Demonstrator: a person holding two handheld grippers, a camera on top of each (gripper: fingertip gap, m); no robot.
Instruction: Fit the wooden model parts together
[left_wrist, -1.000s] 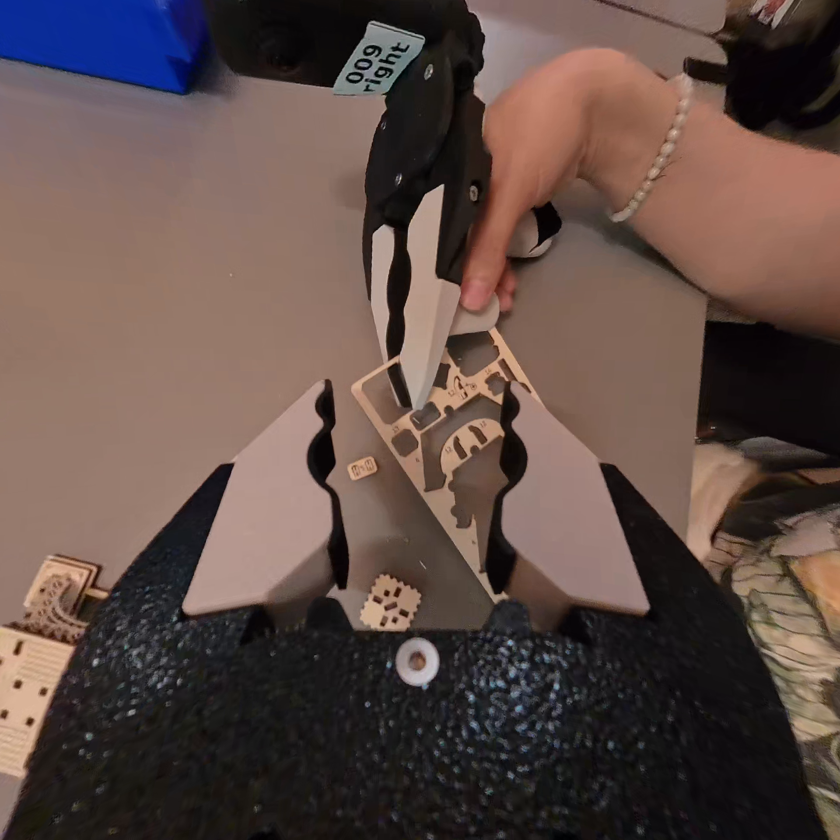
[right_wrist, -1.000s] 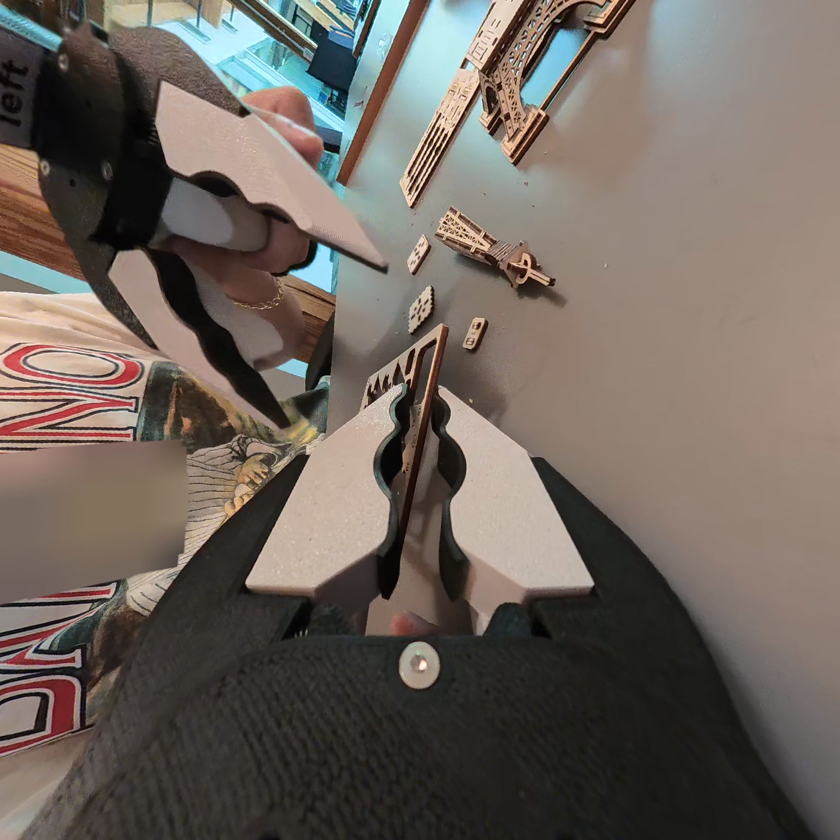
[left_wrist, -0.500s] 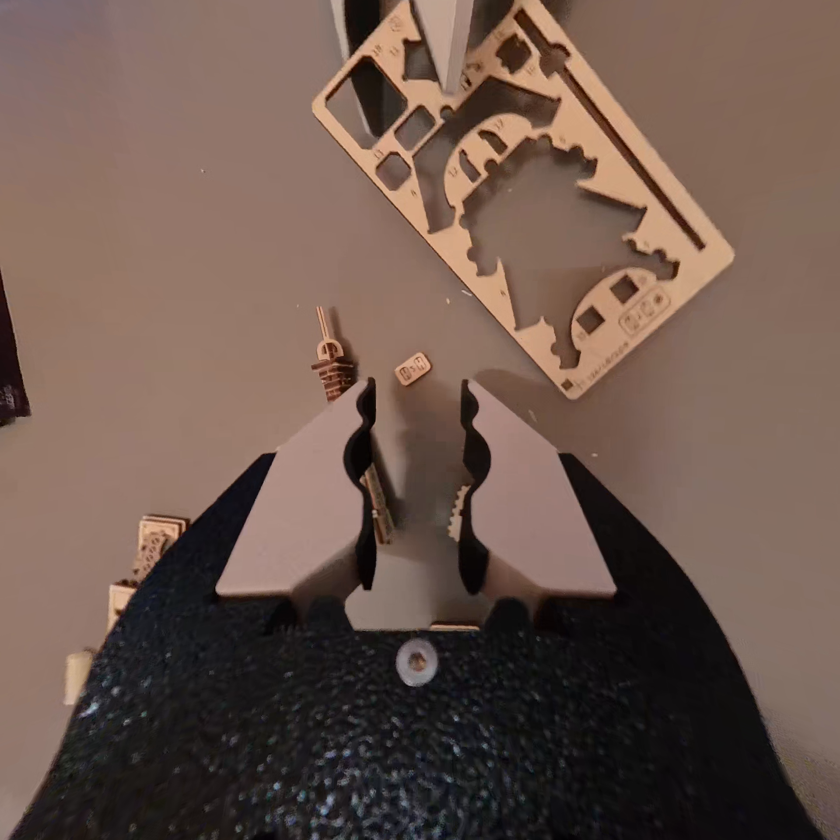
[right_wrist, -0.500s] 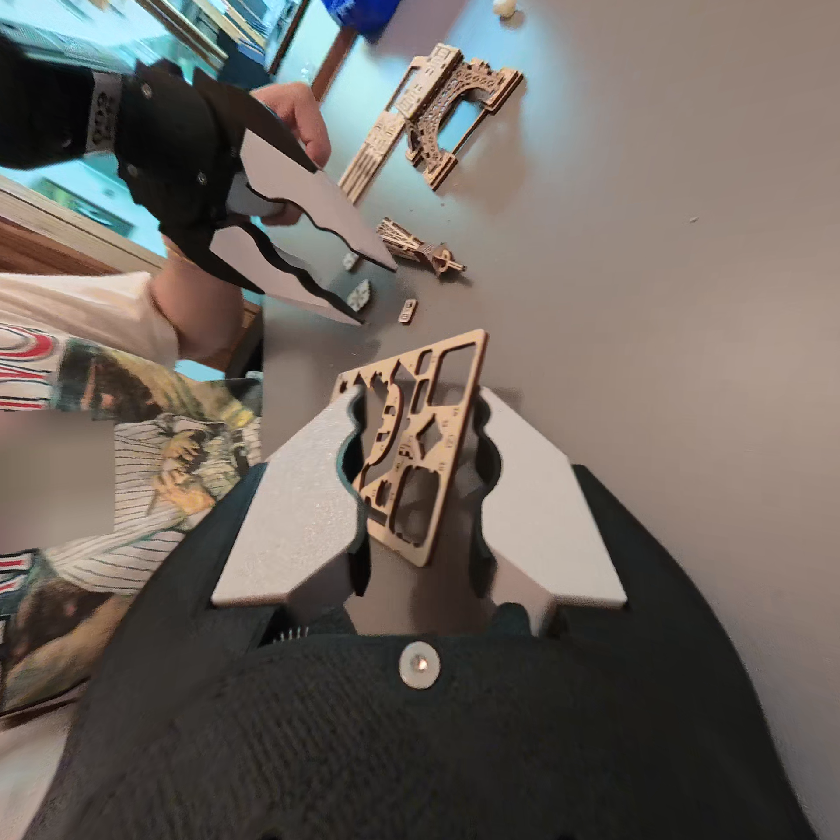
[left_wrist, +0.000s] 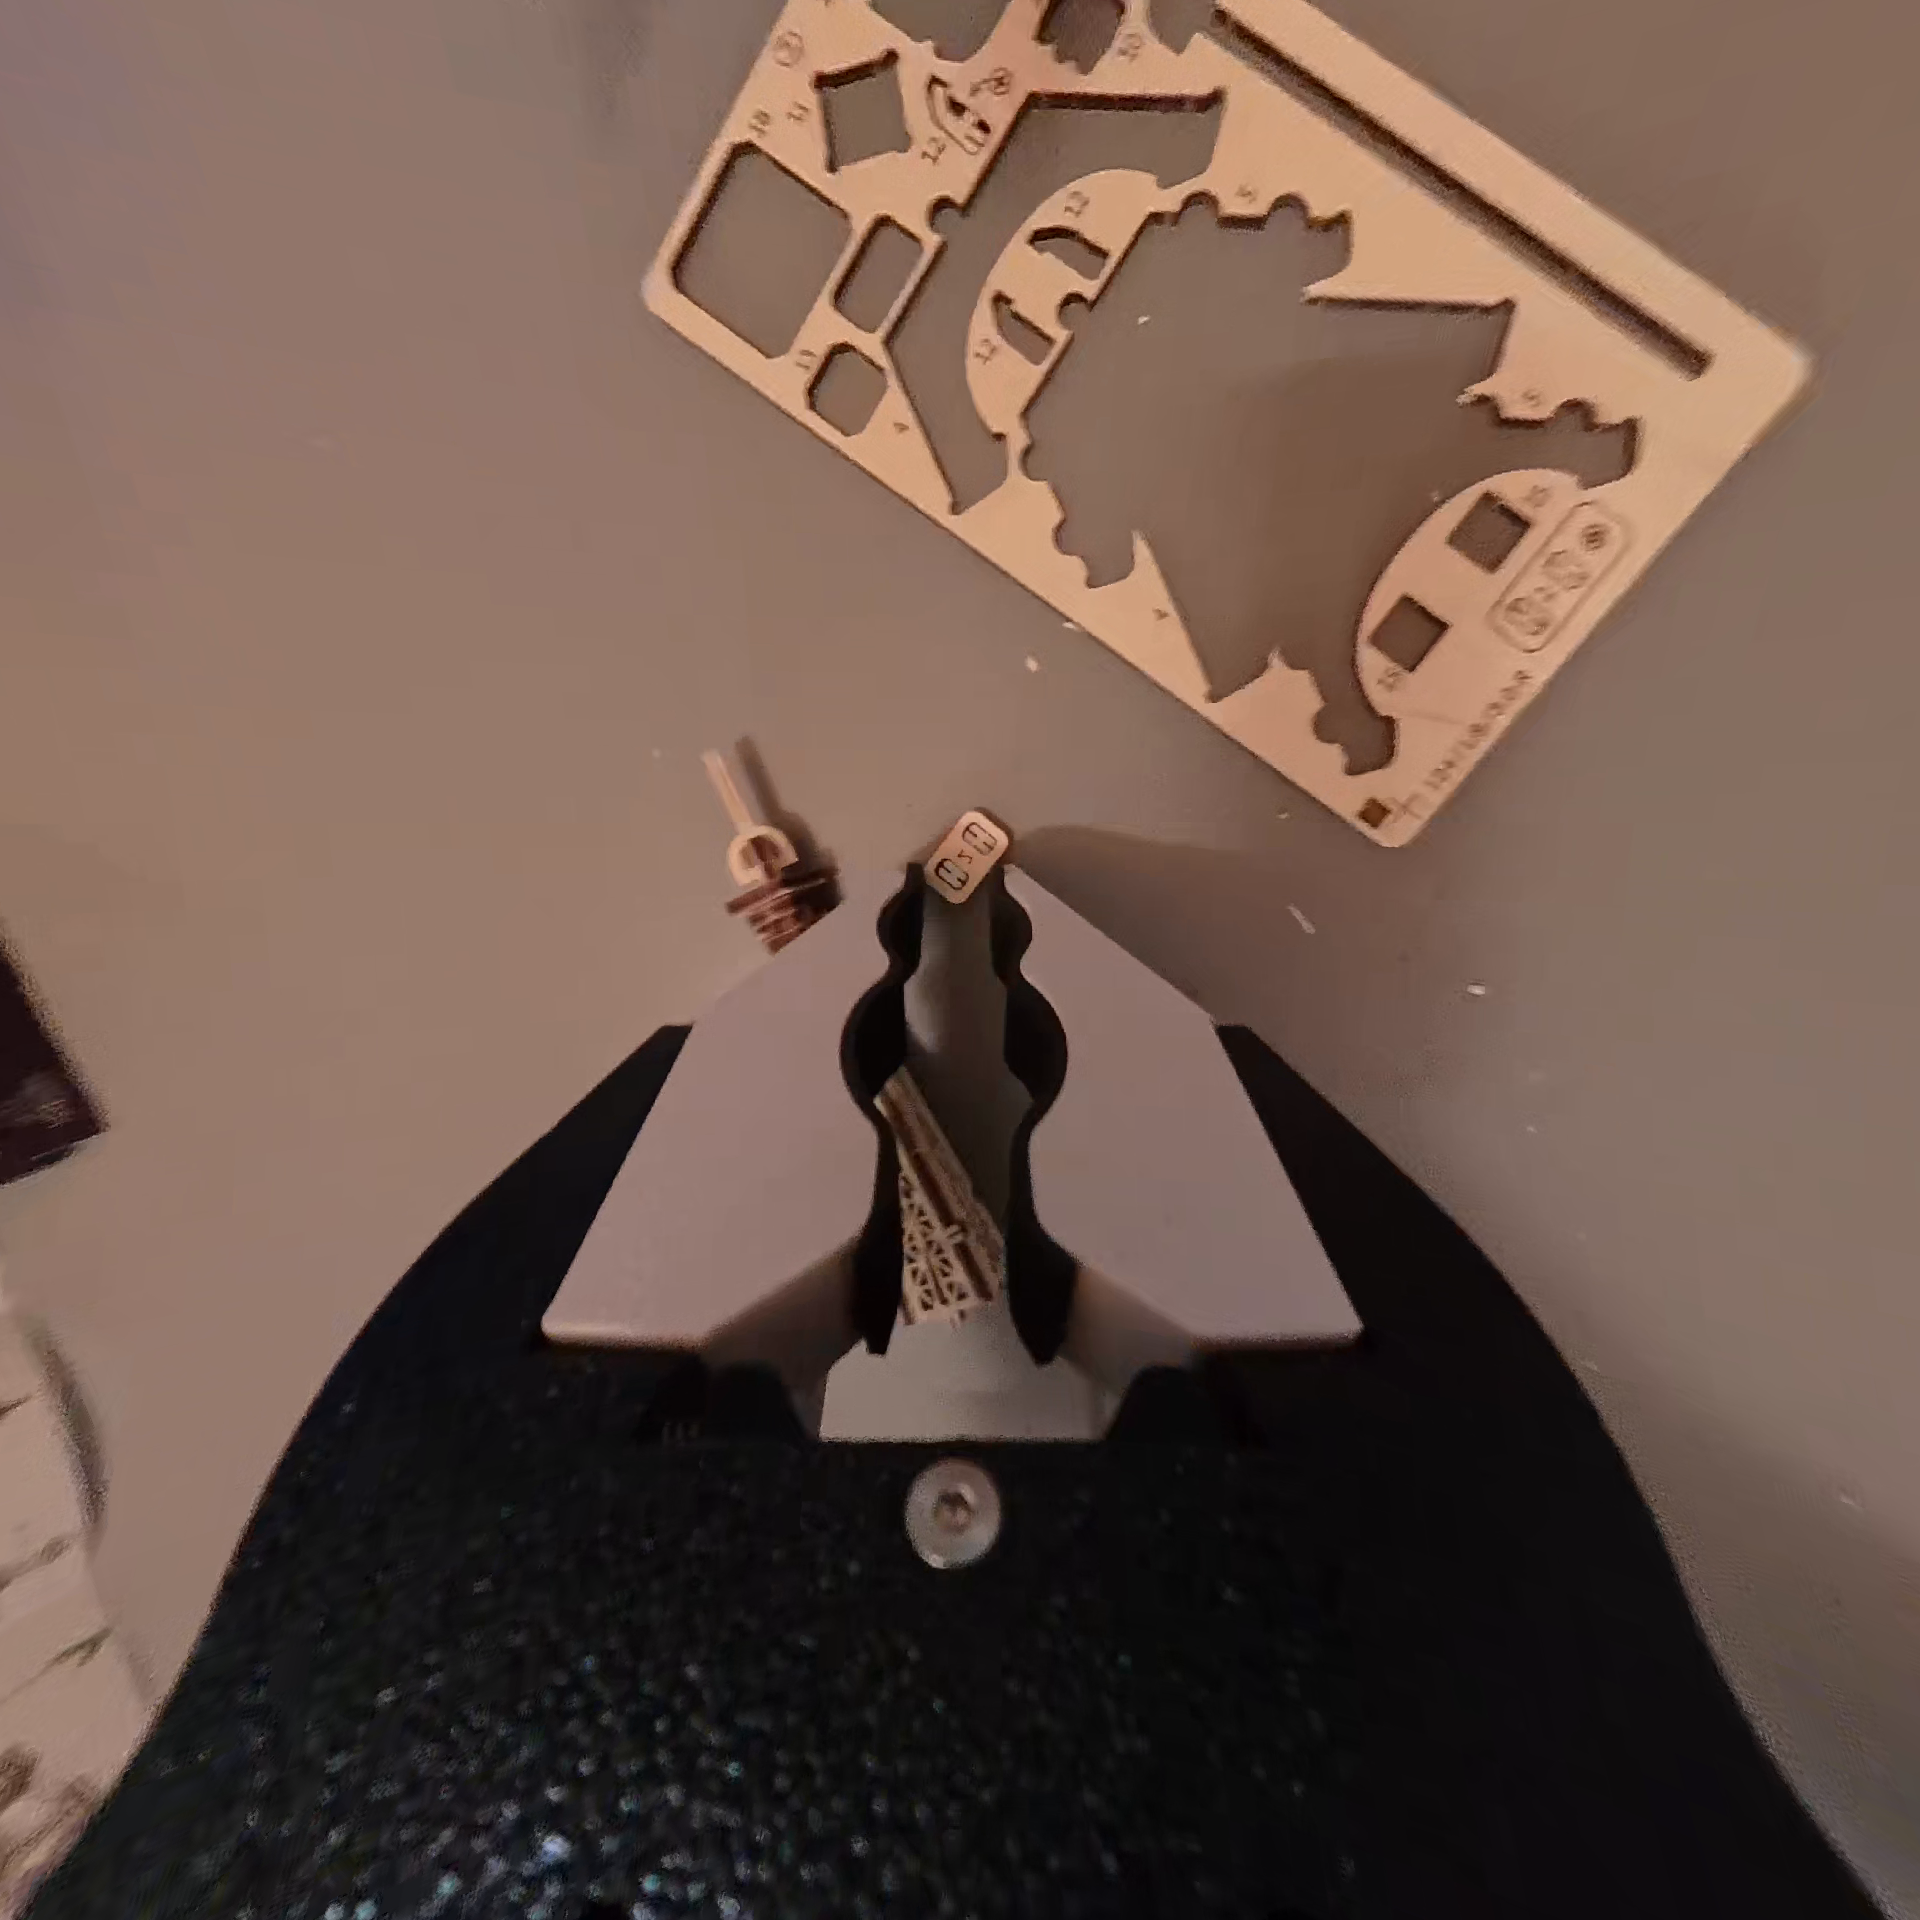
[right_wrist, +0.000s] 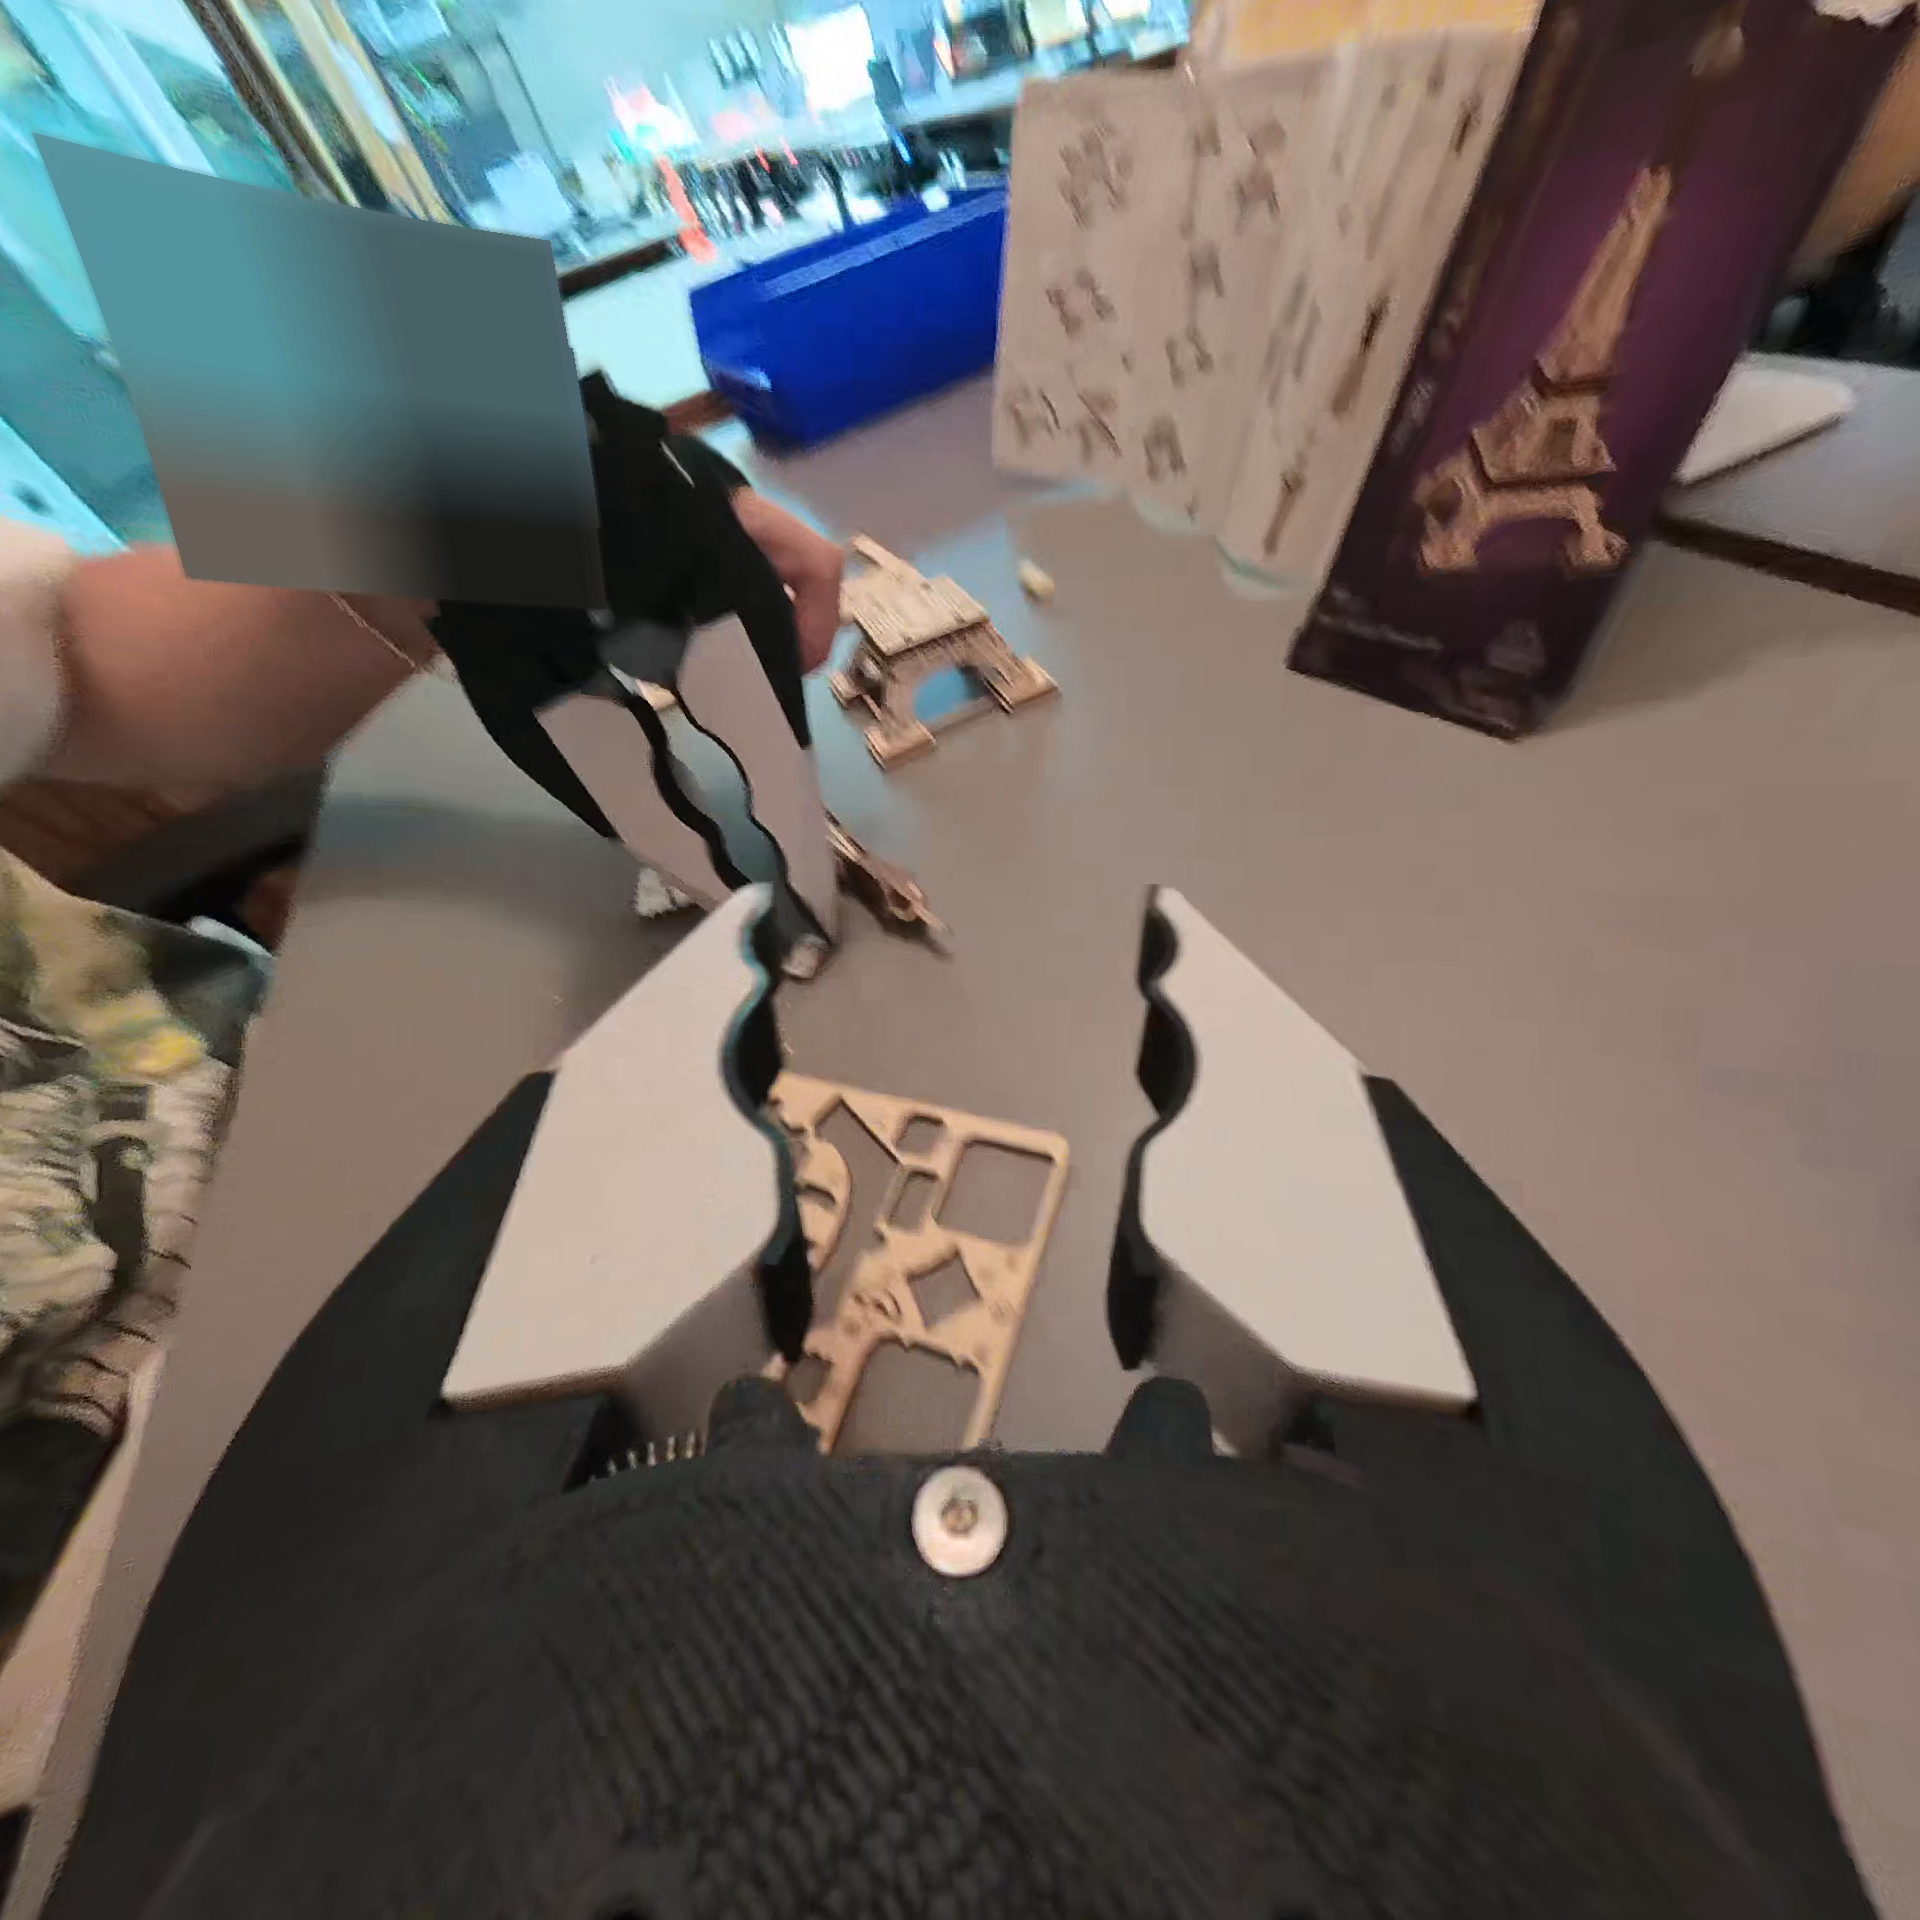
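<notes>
Left gripper (left_wrist: 961, 883) pinches a small tab (left_wrist: 967, 855) at its tips, on the table beside the spire (left_wrist: 769, 878); thin, light, snappable, so edges only. Right gripper (right_wrist: 956, 925) gapes, empty, over the sheet (right_wrist: 925, 1226)

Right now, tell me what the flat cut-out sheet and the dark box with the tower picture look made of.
Flat cut-out sheet: thin pale plywood by the look, matt, with darkened edges on the cut-outs that suggest laser cutting. Dark purple box: probably printed cardboard with sharp folded corners; the blur leaves its finish open.
</notes>
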